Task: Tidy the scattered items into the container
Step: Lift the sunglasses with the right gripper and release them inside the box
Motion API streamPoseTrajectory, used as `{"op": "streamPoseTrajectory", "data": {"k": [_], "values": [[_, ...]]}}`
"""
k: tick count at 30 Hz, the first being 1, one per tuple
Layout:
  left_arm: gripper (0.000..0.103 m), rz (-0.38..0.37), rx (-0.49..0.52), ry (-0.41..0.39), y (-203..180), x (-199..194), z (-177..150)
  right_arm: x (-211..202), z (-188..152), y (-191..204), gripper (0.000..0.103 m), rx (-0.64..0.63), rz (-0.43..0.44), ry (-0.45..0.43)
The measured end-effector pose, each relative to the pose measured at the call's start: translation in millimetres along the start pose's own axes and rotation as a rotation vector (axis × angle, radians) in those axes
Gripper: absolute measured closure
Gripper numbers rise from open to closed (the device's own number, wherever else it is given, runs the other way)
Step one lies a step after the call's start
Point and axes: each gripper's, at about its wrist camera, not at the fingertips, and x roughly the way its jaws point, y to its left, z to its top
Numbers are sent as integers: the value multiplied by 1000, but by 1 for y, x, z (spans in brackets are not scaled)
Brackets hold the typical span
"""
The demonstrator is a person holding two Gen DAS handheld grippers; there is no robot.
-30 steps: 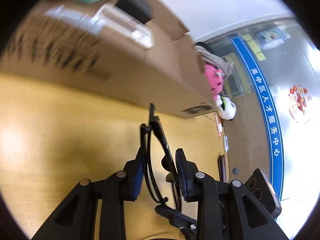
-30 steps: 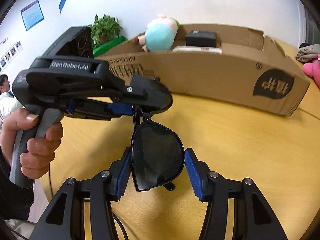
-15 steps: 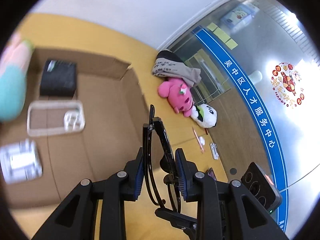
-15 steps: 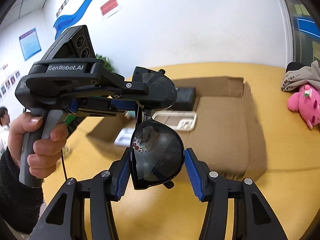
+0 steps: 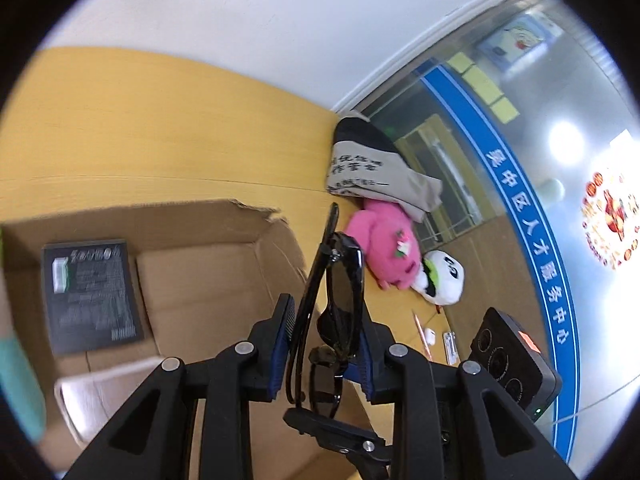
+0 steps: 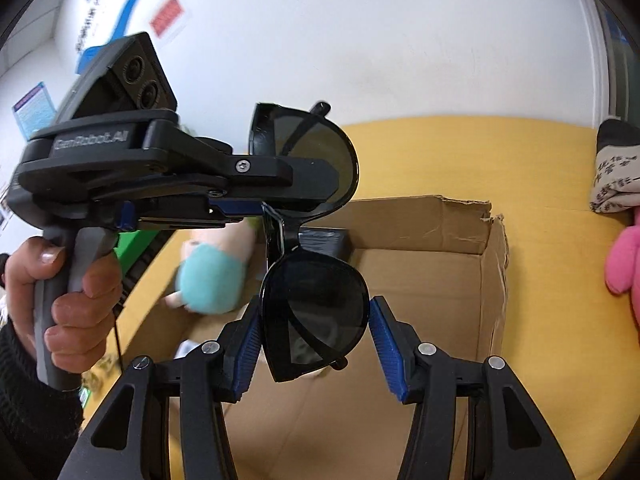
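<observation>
Sunglasses: a black pair point(image 6: 316, 304) hung over the open cardboard box point(image 6: 496, 264), held by both grippers at once.
Left gripper: the left gripper point(image 5: 324, 344) was clamped on the folded frame, one blue pad on each side. In the right wrist view it reached in from the left, above the box, with one lens sticking out past it.
Right gripper: the right gripper point(image 6: 316, 332) had the lower lens between its blue pads. The left pad touched the lens rim. A thin gap seemed to show at the right pad, so I could not tell if it squeezed.
Hand: only the right wrist view showed the hand point(image 6: 60, 300) on the left gripper's grey handle, left of the box.
Box: a black packet point(image 5: 90, 292) lay flat inside, with a clear tray point(image 5: 104, 392) near it.
Teal toy: a soft teal toy point(image 6: 210, 280) lay at the left side of the box. It was blurry.
Outside the box: the left wrist view showed a pink plush point(image 5: 386, 248), a panda plush point(image 5: 440, 280) and a folded cloth point(image 5: 372, 172) on the yellow table point(image 5: 160, 132), to the right of the box.
</observation>
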Motion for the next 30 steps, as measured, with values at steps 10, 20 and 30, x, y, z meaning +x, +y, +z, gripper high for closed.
{"op": "streamPoseTrajectory", "data": {"k": [10, 20, 30], "values": [[76, -35, -208, 135, 92, 98, 24, 105, 12, -65, 47, 150, -65, 275], [77, -34, -266, 202, 122, 126, 6, 141, 3, -65, 47, 128, -198, 421], [40, 91, 51, -44, 18, 14, -25, 60, -1, 3, 0, -33, -259, 296]]}}
